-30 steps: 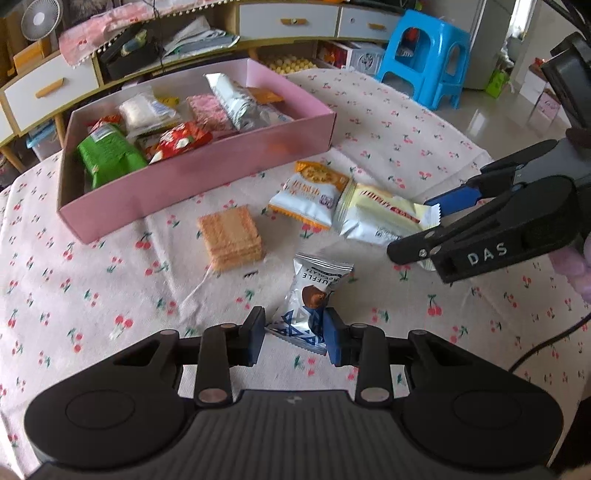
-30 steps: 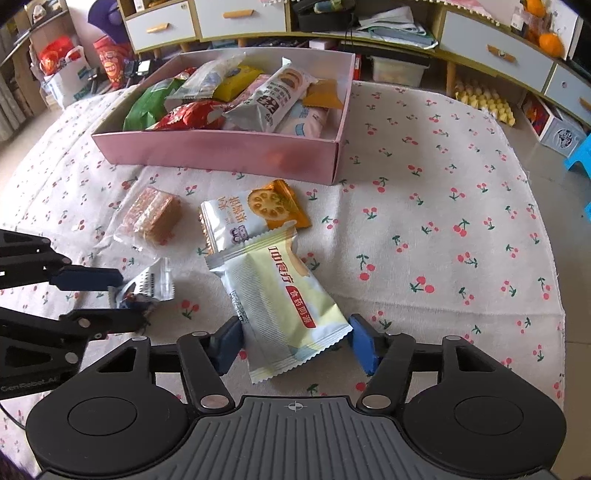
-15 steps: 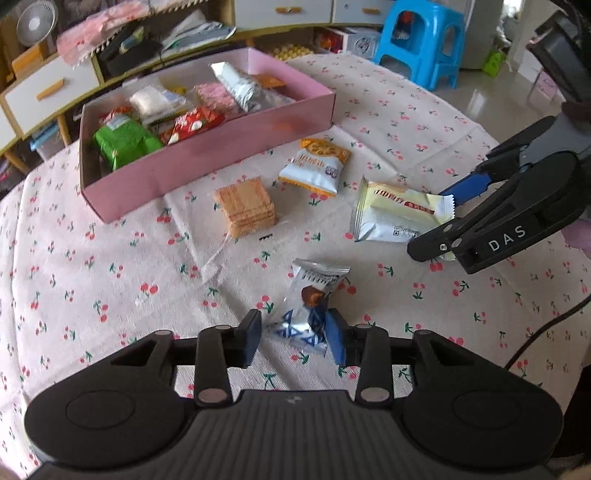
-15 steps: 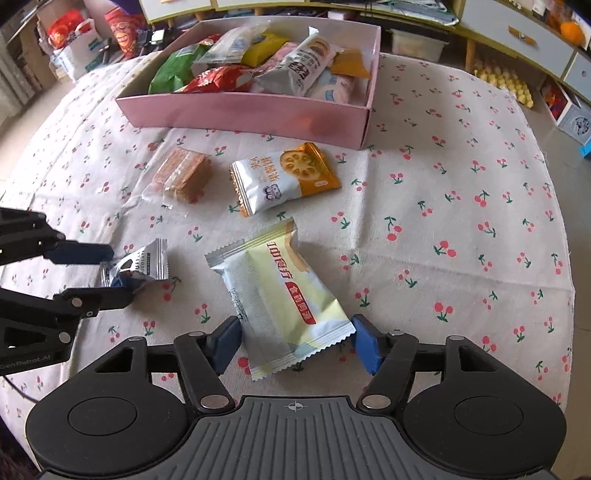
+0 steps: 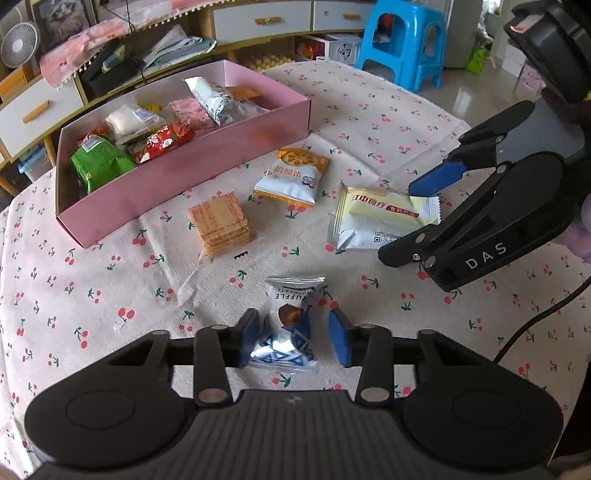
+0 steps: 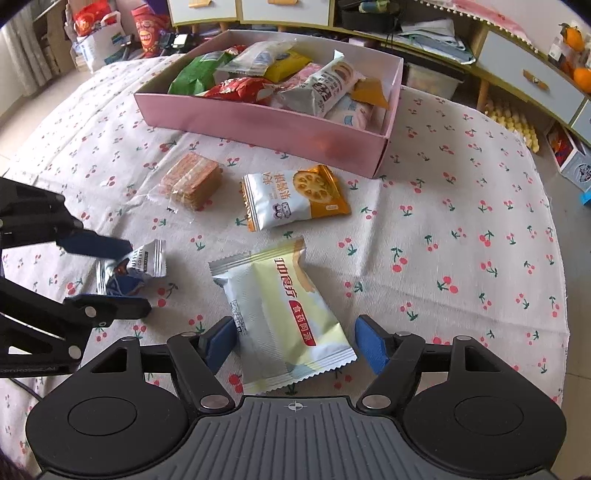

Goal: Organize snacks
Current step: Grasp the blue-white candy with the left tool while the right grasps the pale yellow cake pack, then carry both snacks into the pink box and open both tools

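1. Snacks lie partly in a pink box [image 5: 207,173] and partly loose on the bench [image 5: 92,295], which is covered by a cherry-print cloth.
2. We see the box holding a green packet [image 5: 99,162], a red packet [image 5: 166,138], a white-grey cake packet [image 5: 212,99] and several other wrapped pieces, packed close together.
3. Just in front of the box's near wall lies a clear-wrapped stack of crackers [image 5: 221,223]; beside it sits a white-and-orange biscuit packet [image 5: 291,177].
4. Our left tongs [image 5: 293,338] straddle a small chocolate truffle packet [image 5: 290,321] resting on the cloth. Their jaws are closing; the left pad [image 5: 249,338] sits against the wrapper, the right one stands slightly off it.
5. Our right tongs [image 6: 295,345] straddle a pale yellow-and-white cake packet [image 6: 282,315] that lies flat on the cloth, near the truffle packet. Their jaws are opening, with a gap showing between each blue pad and the wrapper.
6. From the left wrist view, the right tongs reach in from the right edge over the cake packet's far end.
7. Beyond the bench we see low white drawers [image 5: 262,20] and a blue plastic stool [image 5: 402,48].
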Demonstrator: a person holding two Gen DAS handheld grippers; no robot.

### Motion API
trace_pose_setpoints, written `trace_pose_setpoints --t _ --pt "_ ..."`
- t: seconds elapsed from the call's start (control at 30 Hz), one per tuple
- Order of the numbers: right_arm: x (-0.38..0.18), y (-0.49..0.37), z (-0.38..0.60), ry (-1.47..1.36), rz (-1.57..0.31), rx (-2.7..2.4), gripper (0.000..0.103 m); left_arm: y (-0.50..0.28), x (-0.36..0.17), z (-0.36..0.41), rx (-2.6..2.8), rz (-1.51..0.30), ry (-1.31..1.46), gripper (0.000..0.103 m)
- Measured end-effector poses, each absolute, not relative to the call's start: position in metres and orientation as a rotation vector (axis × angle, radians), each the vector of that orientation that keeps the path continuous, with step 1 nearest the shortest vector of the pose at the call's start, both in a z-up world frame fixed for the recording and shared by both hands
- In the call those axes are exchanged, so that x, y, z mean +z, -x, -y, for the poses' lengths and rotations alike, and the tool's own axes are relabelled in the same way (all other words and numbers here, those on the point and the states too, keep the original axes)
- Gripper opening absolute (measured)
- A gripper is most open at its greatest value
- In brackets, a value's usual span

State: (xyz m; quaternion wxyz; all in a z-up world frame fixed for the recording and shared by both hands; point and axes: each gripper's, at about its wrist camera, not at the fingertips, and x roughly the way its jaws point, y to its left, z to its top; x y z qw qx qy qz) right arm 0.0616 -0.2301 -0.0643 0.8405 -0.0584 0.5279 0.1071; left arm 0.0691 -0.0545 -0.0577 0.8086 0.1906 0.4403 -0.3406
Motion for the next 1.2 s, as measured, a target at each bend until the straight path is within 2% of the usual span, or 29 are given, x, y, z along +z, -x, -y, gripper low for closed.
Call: trace_pose_setpoints --t 0.07,0.23,0.7,1.2 --pt "-0.064 -0.061 0.230 0.127 -1.113 0.229 0.070 -0.071 -0.057 0.053 -0.724 -0.955 -0.388 0.026" --pt "-0.061 -0.064 0.228 0.107 -1.124 0.211 0.056 -0.075 -0.055 0.049 -0.692 -0.985 -0.319 0.023" --pt "-0.050 -0.075 0.252 -0.203 -1.188 0.142 0.056 -0.092 -0.039 0.028 -0.643 -1.044 -0.071 0.021" --pt "-0.030 -0.089 0.266 -0.384 -1.127 0.093 0.055 -0.104 -0.008 0.017 -0.590 -0.914 0.067 0.021"
